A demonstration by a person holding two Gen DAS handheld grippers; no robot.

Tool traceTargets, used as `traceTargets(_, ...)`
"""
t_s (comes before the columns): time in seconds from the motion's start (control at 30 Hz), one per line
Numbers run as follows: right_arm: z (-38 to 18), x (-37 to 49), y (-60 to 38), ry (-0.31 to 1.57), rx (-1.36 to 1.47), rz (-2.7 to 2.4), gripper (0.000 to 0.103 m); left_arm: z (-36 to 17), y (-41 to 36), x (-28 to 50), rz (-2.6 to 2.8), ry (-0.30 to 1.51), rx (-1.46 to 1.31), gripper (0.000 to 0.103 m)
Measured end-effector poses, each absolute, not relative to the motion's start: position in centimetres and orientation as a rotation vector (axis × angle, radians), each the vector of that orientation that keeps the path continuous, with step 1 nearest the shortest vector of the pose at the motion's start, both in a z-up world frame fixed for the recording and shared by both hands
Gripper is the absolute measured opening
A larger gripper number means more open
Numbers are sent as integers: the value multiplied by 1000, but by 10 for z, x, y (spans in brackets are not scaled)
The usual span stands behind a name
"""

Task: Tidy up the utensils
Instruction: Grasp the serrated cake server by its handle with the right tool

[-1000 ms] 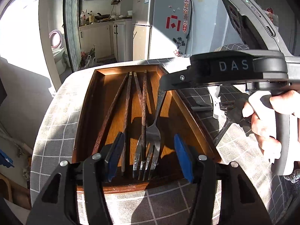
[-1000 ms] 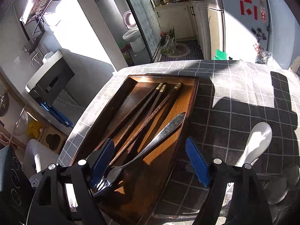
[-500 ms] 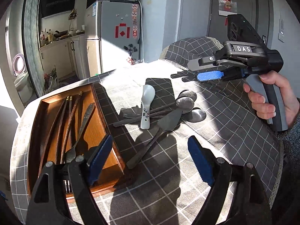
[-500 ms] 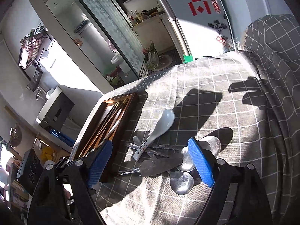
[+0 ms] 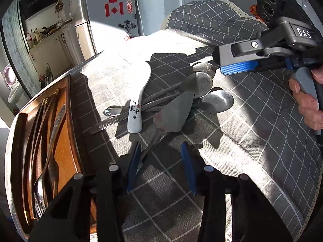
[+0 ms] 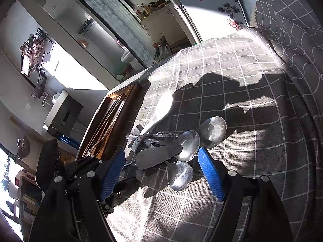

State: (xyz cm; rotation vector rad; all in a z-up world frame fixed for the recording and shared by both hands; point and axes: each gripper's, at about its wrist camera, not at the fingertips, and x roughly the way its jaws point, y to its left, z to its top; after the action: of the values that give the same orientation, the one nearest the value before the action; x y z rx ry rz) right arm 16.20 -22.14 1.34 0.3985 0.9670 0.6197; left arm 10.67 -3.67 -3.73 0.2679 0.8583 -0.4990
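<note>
Our tray [image 5: 72, 121] holds chopsticks [image 5: 38, 121] and a fork [image 5: 40, 183]. On the surface [image 5: 252, 141] beside it, the server's [image 5: 173, 111] handle lies between our left fingers [image 5: 133, 167], which have just been closing, not yet touching. Our right fingers [image 6: 211, 173] stand apart around the spoons [image 6: 187, 145].

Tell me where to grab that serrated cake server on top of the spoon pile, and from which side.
Grip the cake server by its thin handle, which runs clear of the pile toward the left gripper. Probably best to come from above, jaws straddling the handle crosswise. The wide flat blade lies over the metal spoons, so pinching there would likely slip or drag them.
</note>
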Motion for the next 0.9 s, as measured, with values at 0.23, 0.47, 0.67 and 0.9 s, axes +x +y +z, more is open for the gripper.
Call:
traceTargets(0.23,8,158,-199,1011,502,713,75,-36,-40,108,-473,873,242,12)
traceTargets(0.47,-14,161,-173,1126,564,659,64,-34,-24,110,-470,876,81,10)
traceTargets(0.67,-21,170,-166,1126,566,569,47,-33,-18,107,-479,878,27,9)
traceTargets(0.9,-28,175,-163,1102,559,512,8,-32,-34,99,-516,867,103,7)
